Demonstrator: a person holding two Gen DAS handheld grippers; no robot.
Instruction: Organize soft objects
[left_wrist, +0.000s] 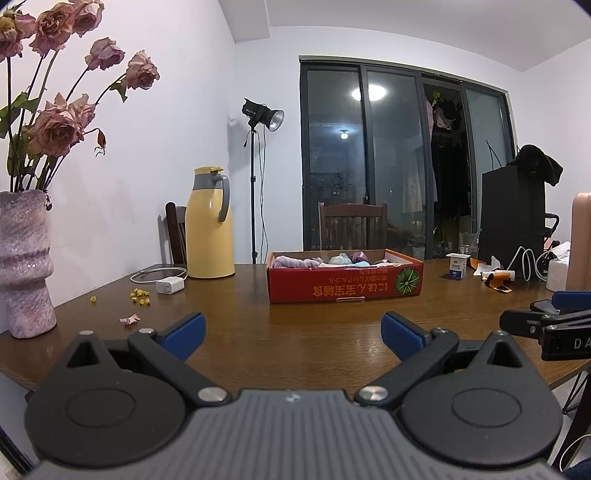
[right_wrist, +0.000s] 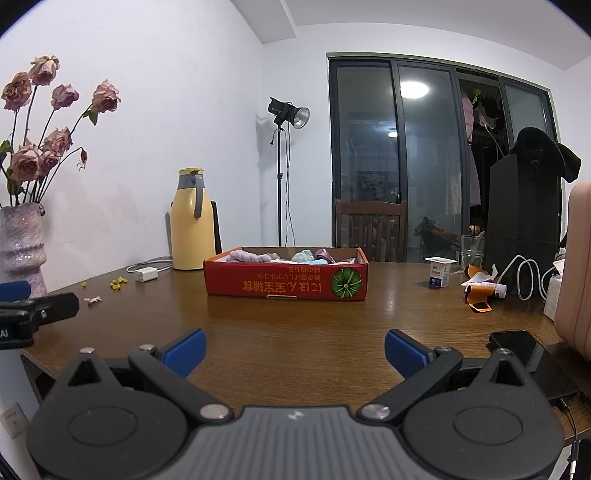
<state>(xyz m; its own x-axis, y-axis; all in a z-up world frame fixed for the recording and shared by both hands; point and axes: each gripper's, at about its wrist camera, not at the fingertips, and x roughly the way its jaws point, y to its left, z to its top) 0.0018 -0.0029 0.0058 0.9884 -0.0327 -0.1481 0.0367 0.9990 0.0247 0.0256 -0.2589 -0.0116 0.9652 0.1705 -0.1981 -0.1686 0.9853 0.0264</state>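
Left hand-held gripper (left_wrist: 293, 334): matte black plastic linkage arms, two round black pivot discs, silver screw heads, ribbed grey centre housing, blue rubber-like fingertips (left_wrist: 184, 334). Right hand-held gripper (right_wrist: 295, 349): identical build; white lettering on its black side, partly legible.

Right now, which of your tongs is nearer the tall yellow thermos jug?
Left. The left tongs sit toward the tall yellow thermos jug's side; the right tongs are farther along, beyond the red cardboard box.
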